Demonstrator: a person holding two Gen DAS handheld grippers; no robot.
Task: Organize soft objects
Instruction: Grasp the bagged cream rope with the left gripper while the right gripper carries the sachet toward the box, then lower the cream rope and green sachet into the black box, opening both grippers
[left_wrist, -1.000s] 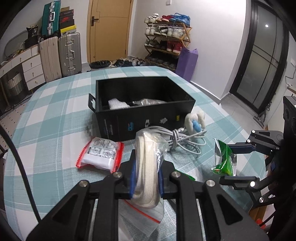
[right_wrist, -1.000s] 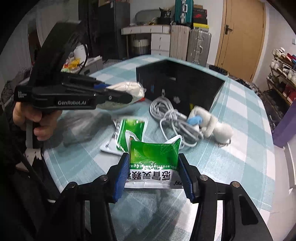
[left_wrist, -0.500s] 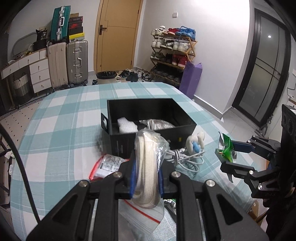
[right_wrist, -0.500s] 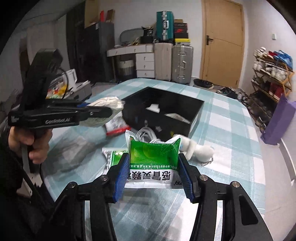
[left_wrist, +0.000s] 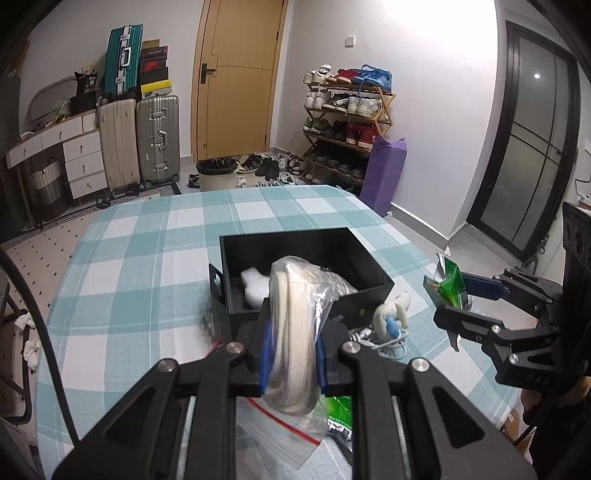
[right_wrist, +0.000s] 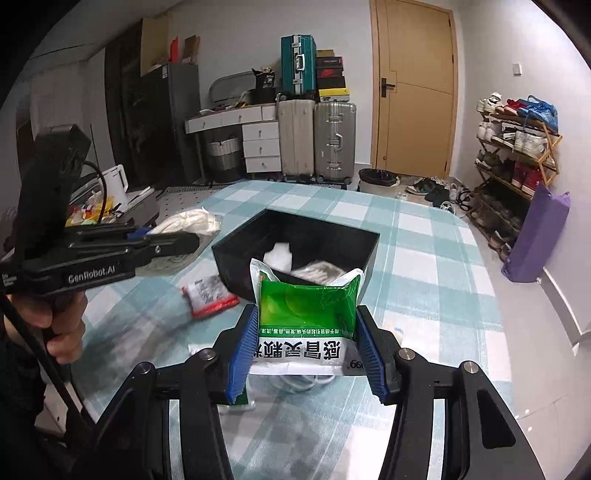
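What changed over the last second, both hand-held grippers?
Both rose off the table toward the black box. The left hand-held gripper lifted the bagged white rope, the right hand-held gripper lifted the green sachet; each now sits higher against the box. No grasp or release. Unchanged: both grips, box contents, the red-edged packet and white cable on the table.

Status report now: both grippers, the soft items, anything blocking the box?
Left gripper shut on bagged cream rope. Right gripper shut on green sachet. Open black box unobstructed.
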